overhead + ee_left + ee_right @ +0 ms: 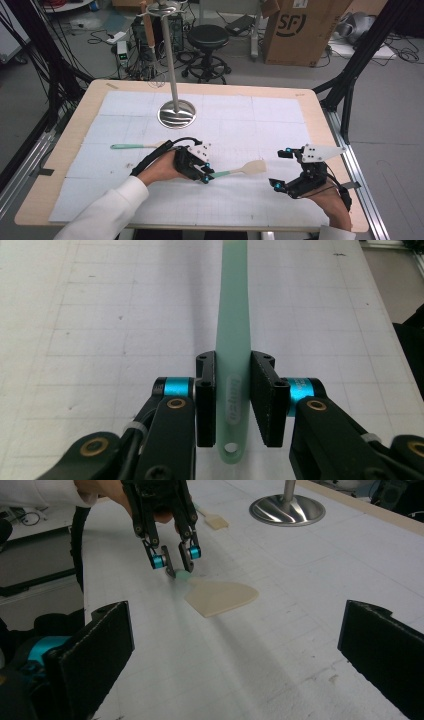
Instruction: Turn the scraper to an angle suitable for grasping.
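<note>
Your left gripper (204, 172) sits near the middle of the table (65, 140), toward its near edge, with its jaws set on either side of the mint-green handle of a spatula (239, 170). In the left gripper view the handle (233, 365) runs straight away between the two black pads (269, 400), its hanging hole at the end nearest you. The left pad looks to be against the handle; a thin sliver of space may remain on the right, so the grip reads as closing on the handle but not clearly clamped.

The spatula lies flat on the white gridded mat (280, 112). Its long axis runs roughly along the table's near edge, tilted a little away from you toward the right: handle end at your left gripper, pale cream blade (220, 597) pointing toward your right hand.

Your right gripper (282, 170) rests near the table's right near corner, jaws spread wide with nothing between them (the right gripper view looks past its own pads straight at the blade). It is apart from the spatula; the left is plainly the nearer one.

A second green-handled spatula (137, 145) lies toward the table's left edge, and a metal stand (176, 113) rises behind, near the far edge.
</note>
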{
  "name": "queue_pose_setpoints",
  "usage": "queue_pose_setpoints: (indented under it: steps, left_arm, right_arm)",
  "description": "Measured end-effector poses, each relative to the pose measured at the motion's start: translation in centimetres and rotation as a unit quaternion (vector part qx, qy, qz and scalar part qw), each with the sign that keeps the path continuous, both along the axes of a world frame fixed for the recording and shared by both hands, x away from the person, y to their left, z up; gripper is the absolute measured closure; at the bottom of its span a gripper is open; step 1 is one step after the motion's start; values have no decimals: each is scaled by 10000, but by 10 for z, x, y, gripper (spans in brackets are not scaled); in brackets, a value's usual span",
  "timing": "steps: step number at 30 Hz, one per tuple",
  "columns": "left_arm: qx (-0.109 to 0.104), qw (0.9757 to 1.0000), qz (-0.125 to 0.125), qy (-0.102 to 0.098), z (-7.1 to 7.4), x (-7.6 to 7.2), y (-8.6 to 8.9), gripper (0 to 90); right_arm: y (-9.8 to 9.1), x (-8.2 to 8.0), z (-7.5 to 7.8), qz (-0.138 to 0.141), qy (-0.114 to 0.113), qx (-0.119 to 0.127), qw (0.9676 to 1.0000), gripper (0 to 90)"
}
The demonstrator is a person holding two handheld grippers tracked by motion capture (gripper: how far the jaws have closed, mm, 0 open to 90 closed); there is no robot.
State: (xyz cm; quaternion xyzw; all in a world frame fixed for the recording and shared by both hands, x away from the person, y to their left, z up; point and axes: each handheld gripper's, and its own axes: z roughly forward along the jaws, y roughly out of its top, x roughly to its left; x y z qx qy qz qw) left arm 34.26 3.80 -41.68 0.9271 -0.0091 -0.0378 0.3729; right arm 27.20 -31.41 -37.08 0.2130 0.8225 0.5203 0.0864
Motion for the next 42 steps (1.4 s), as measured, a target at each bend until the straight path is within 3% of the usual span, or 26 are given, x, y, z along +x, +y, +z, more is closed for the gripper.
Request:
queue_pose_setpoints:
  steps: [6,14,18,22,26,29,32,36,42]
  left_arm:
    - [61,9999,-99,-58,-8,1,-5,738]
    - [0,10000,18,-36,-6,1,-4,722]
    - [-220,9996,107,-150,2,-1,-2,577]
    - [-253,9994,137,-176,12,-3,6,475]
    - [-361,9992,170,-87,32,-8,23,385]
    - [-524,9981,235,-224,45,-15,40,329]
    - [-550,9968,481,-333,56,-20,59,245]
    - [-680,9927,877,-473,66,-27,85,133]
    - [-935,9861,1289,-477,71,-34,119,17]
  right_arm:
    - [0,0,0,-8,-8,2,10000,1]
    - [0,1,-1,-11,-9,-14,10000,1]
    - [1,1,-1,-11,3,-13,10000,1]
    - [2,1,-1,1,19,-33,10000,1]
    - [5,2,-2,38,39,-68,10000,1]
    - [10,2,-3,59,38,-107,9999,1]
    - [13,3,-3,72,66,-119,9999,1]
    - [16,3,-4,62,57,-142,9999,1]
    - [19,3,-3,56,47,-150,9999,1]
